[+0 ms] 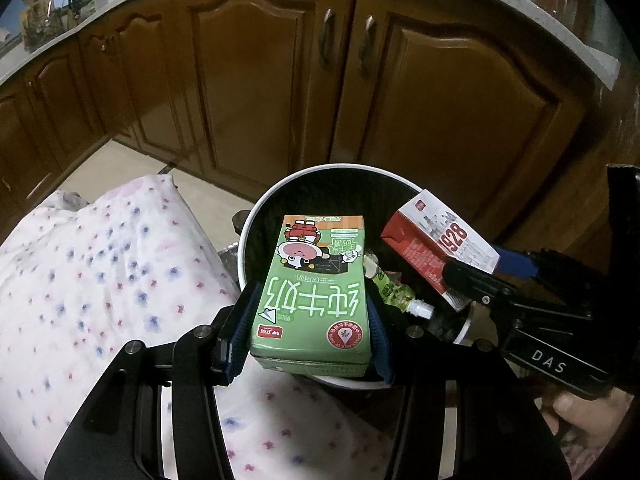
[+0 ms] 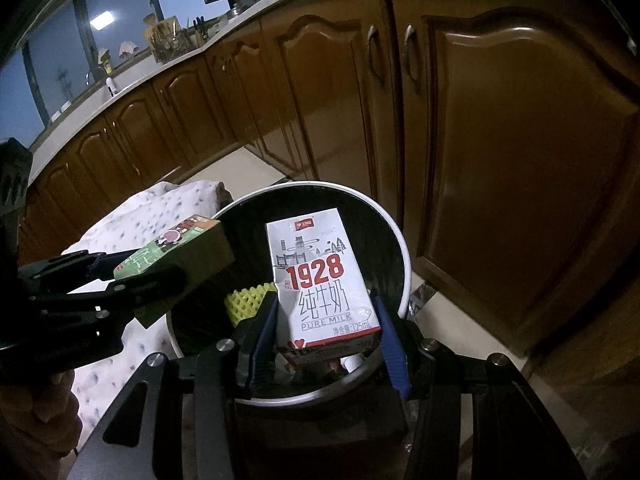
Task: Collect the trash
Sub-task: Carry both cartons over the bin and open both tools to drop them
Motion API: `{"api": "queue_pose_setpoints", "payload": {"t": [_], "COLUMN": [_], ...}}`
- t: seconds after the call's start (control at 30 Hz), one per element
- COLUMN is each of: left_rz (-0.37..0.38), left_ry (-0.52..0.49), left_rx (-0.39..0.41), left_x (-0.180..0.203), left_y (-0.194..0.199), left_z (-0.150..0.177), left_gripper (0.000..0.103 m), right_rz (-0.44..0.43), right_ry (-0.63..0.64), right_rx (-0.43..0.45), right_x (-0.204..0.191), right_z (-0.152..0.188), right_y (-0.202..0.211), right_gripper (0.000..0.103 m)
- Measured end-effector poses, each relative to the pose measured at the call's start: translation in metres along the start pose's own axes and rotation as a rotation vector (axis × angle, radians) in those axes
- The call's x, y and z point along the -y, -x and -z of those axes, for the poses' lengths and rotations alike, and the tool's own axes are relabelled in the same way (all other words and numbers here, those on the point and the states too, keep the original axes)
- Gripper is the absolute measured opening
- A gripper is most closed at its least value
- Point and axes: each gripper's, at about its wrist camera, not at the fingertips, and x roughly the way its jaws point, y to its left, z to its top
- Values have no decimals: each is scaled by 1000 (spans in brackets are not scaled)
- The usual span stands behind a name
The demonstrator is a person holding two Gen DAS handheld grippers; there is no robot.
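My left gripper (image 1: pixel 310 312) is shut on a green milk carton (image 1: pixel 312 292) and holds it above the round white-rimmed trash bin (image 1: pixel 256 216). My right gripper (image 2: pixel 326 332) is shut on a white and red "1928" milk carton (image 2: pixel 320 284), also held over the bin (image 2: pixel 402 264). In the left wrist view the 1928 carton (image 1: pixel 436 252) hangs at the bin's right side in the right gripper (image 1: pixel 476 276). In the right wrist view the green carton (image 2: pixel 176 256) sits at the left in the left gripper (image 2: pixel 132 280). Inside the bin lie a green pouch with a white spout (image 1: pixel 396 296) and yellow foam netting (image 2: pixel 246 300).
A white floral-print cloth (image 1: pixel 100 280) covers a surface left of the bin. Brown wooden cabinet doors (image 1: pixel 248 80) stand right behind the bin under a light countertop (image 2: pixel 132 84). Tiled floor (image 2: pixel 224 168) shows between the cloth and the cabinets.
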Motion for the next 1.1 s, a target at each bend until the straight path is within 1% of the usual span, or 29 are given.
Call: {"api": "queue_pose_setpoints", "payload": {"t": [0.3,0.57,0.77,1.1], "left_rz": [-8,-12,-7,-4], "left_ry": [3,0,18,16], "left_rx": [-39,-52,-68,-28], "left_x": [-2,-2,-7,-7], "left_y": [-10,-14,-17,1], "left_z": [0,0,0,3], "left_gripper": [49,49,49,53], "right_rz": [6,8,-26,-45], "right_ry": [10,0,-33,-61], "right_rx": [-27,-23,-33,-4], "right_x": [0,0,4,2], "right_z": [-2,-1,-3,-3], "right_y": [-7,-5,-7,7], "right_gripper": [49,49,51,51]}}
